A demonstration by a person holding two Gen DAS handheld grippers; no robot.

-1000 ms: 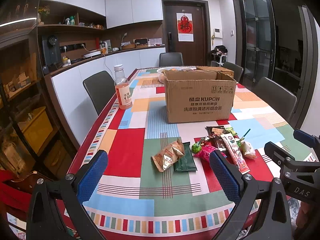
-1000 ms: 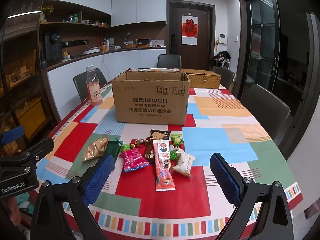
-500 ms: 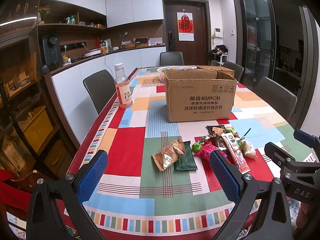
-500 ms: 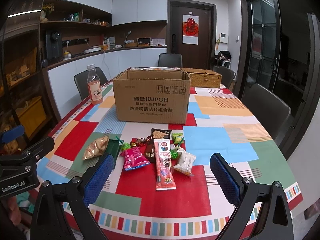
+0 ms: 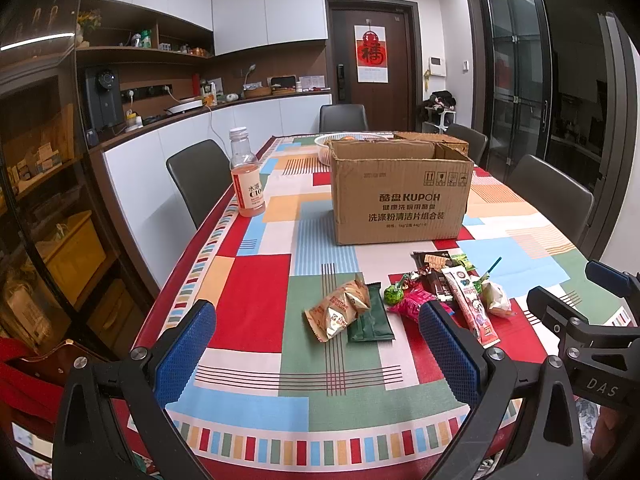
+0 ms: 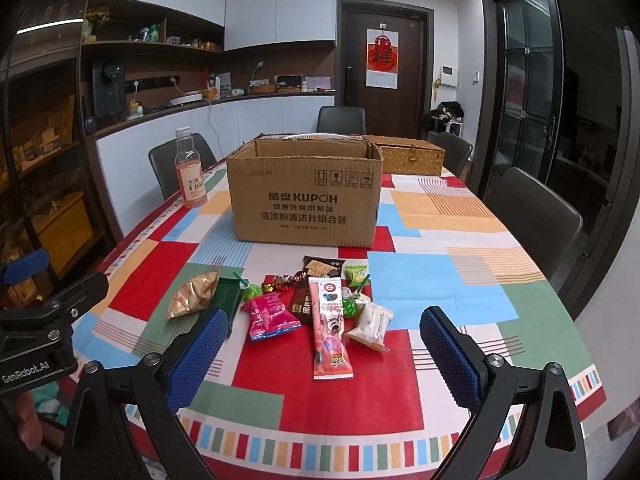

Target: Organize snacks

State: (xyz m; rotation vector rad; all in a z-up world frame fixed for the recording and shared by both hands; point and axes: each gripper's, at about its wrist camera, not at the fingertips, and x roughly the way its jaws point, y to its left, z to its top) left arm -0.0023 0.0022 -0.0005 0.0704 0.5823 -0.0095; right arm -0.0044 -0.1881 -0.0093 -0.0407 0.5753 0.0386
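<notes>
Both the left tool (image 5: 316,344) and right tool (image 6: 322,344) gape wide, empty, above snack packets (image 6: 320,304) near the tabletop's (image 6: 440,280) front edge.

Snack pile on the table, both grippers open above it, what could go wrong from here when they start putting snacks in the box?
1. The snacks overlap: the long red stick pack lies across the dark chocolate bar, so closing on one may drag its neighbours.
2. The gold pouch rests partly on the flat green packet; lifting the green one could tip the pouch off.
3. The cardboard box has tall walls, so a low carry by either hand-held gripper might clip its rim.
</notes>
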